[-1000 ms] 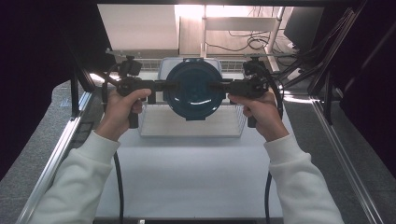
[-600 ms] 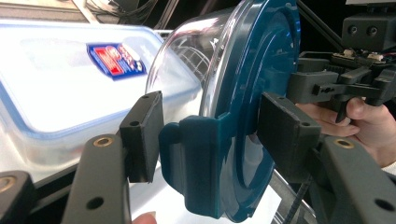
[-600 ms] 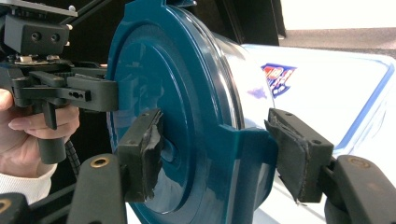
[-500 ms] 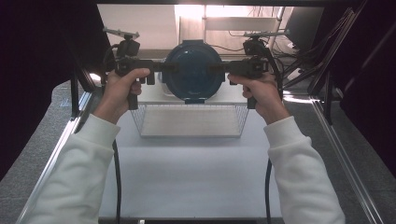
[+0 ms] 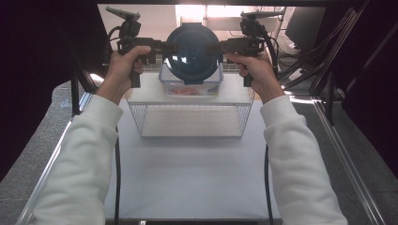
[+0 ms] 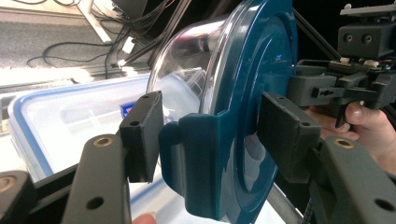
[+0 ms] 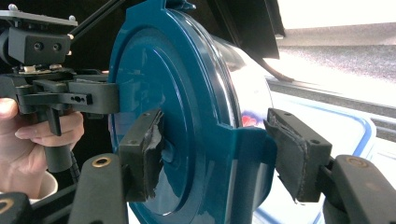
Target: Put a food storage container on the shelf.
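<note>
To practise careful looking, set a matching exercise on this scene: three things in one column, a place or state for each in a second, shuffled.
1. round container with teal lid
2. wire basket
3. clear box with blue rim

A. stands on the white table
B. lies behind and below the lifted thing
C. gripped at both sides, tipped on edge

Pairs: 1-C, 2-A, 3-B
</note>
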Available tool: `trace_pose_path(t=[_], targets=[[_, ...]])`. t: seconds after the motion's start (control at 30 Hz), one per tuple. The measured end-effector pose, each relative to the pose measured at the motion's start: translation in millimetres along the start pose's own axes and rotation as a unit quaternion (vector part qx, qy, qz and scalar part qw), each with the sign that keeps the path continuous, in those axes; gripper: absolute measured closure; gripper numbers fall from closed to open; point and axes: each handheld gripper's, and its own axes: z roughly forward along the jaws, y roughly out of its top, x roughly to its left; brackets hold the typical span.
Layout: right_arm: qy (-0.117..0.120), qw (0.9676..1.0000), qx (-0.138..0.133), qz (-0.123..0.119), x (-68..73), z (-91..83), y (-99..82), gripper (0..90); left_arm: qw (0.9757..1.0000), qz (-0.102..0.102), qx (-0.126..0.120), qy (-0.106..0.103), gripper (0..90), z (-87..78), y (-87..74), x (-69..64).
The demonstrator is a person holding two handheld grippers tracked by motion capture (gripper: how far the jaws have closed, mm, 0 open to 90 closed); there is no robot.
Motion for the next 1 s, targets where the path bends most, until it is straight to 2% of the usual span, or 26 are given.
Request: trace_pose_path(t=[0.27,0.4,0.57,0.8,1.0], targets=[[-0.002,0.9994,0.015,0.032,-21.2,20.8,1.6,38.2,0.9993,-0.037,0.005,-0.001,41.4,13.9,3.6,26.4],[0.004,0.9984,0.006,0.055,-29.5,25.3,2.9,38.2,0.9979,-0.064,0.002,-0.005,42.1,18.1,6.4,35.0],[0.006,0.9958,0.004,0.092,-39.2,33.3,4.4,38.6,0.996,-0.09,0.005,-0.005,41.0,25.3,7.1,46.7],[0.01,0.9896,0.006,0.143,-53.5,42.9,3.6,38.9,0.9928,-0.12,0.002,-0.01,39.7,34.0,4.9,58.9],[0.007,0.9879,-0.002,0.155,-56.7,45.8,1.2,39.0,0.9917,-0.127,-0.014,-0.015,39.7,37.0,1.3,64.0]])
